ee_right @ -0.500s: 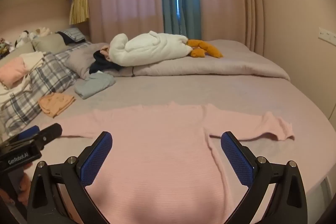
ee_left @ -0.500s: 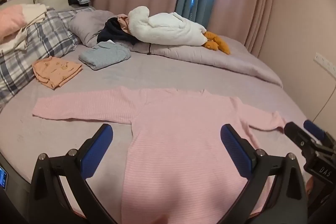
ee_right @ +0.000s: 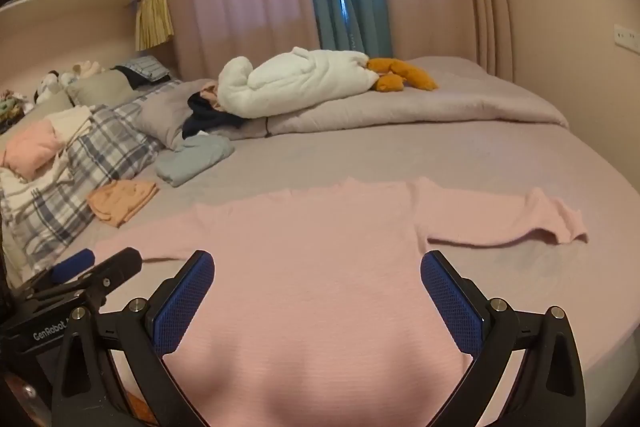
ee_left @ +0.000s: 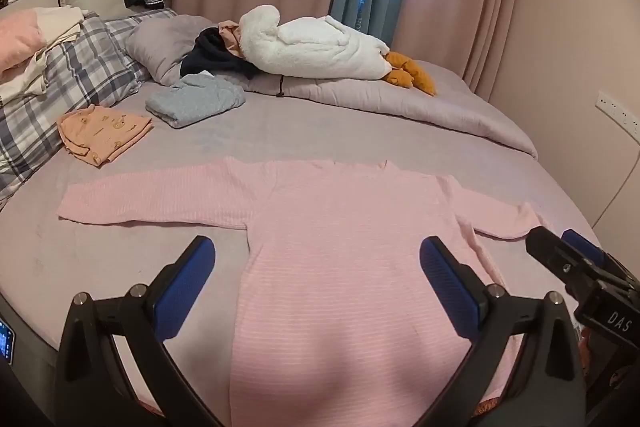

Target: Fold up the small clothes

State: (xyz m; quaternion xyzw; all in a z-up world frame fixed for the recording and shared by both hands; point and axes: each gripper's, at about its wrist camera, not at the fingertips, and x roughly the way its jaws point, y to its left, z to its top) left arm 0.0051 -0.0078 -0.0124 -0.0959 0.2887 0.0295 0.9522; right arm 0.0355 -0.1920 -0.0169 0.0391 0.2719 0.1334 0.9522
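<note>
I find the pink long-sleeved top (ee_left: 344, 251) spread flat on the grey bed sheet (ee_left: 360, 135), body toward the near edge of the bed, neckline toward the far side. Its left sleeve lies straight out along the sheet; its right sleeve runs out to the right with the cuff bunched and partly turned over, as the right wrist view shows.

My left gripper (ee_left: 316, 279) hangs over the lower body of the top with both blue pads spread wide apart. Nothing sits between them, and I cannot confirm any contact with the cloth. My right gripper (ee_right: 318, 291) hangs over the same garment, a little further right, jaws likewise standing fully apart with nothing gripped. Each gripper shows at the edge of the other's view: the right one at the near right of the left wrist view, beside the right sleeve; the left one at the near left of the right wrist view.

Further back on the left I note a folded orange garment (ee_left: 106, 135) and a folded grey-blue garment (ee_left: 196, 99), apart from the top and from each other. A plaid pillow (ee_left: 76, 75) lies left of them. At the far side a white plush toy (ee_left: 316, 47) with orange feet rests on a rolled grey duvet (ee_left: 420, 107), with dark clothing just beside it.
</note>
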